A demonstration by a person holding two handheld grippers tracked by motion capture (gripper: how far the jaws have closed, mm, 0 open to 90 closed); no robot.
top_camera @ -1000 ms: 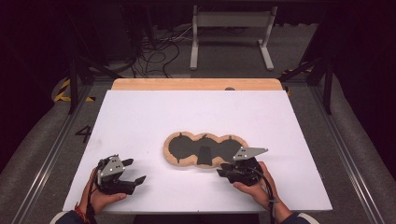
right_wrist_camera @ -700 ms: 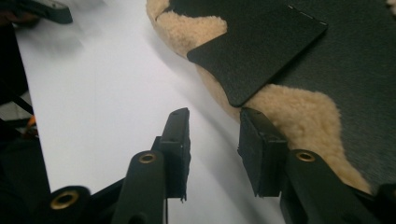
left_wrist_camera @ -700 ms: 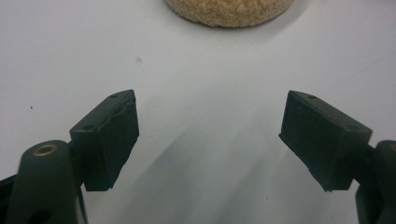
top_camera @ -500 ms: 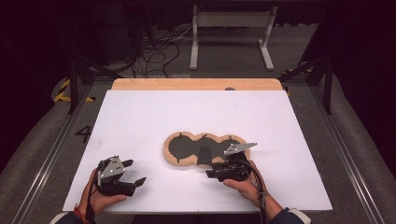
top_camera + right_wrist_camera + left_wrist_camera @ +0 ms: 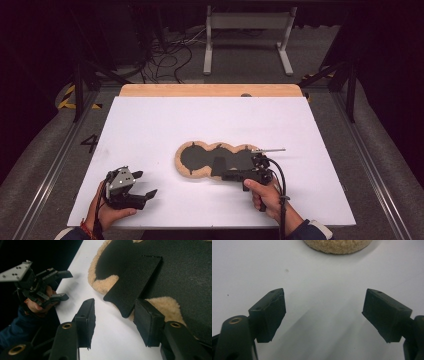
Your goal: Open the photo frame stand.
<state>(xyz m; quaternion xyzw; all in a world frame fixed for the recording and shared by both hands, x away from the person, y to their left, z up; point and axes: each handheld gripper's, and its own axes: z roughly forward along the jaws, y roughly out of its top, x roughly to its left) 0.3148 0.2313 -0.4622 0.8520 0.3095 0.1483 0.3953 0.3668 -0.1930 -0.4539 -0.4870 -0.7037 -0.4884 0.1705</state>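
— At the near left corner of the white table (image 5: pixel 150 125), what was the left hand (image 5: pixel 107 212) doing?

— It rested low by the front edge, wrist on the surface, and the left gripper (image 5: pixel 142 185) pointed across toward the middle. Its jaws stood wide apart, with bare table between them.

— And in the middle?

— There lay the fleece-edged mat (image 5: pixel 195 172), a lobed shape with a black face and a tan woolly rim, flat on the table, nearer the front than the back. A black flap (image 5: pixel 218 166) lay over its near rim. In the left gripper view a bit of that woolly rim (image 5: pixel 338 246) showed ahead of the jaws, well apart from them.

— The right side?

— The right hand (image 5: pixel 265 195) came up from the front edge, fist round the handle, the right gripper (image 5: pixel 226 175) held level and aimed leftward at the mat's near edge. Its jaws had just been opening and were part-way apart. In the right gripper view one pad (image 5: pixel 147 321) sat just beside the flap's (image 5: pixel 135 285) corner, over the rim; the other hung over bare table. Neither pressed on the flap.
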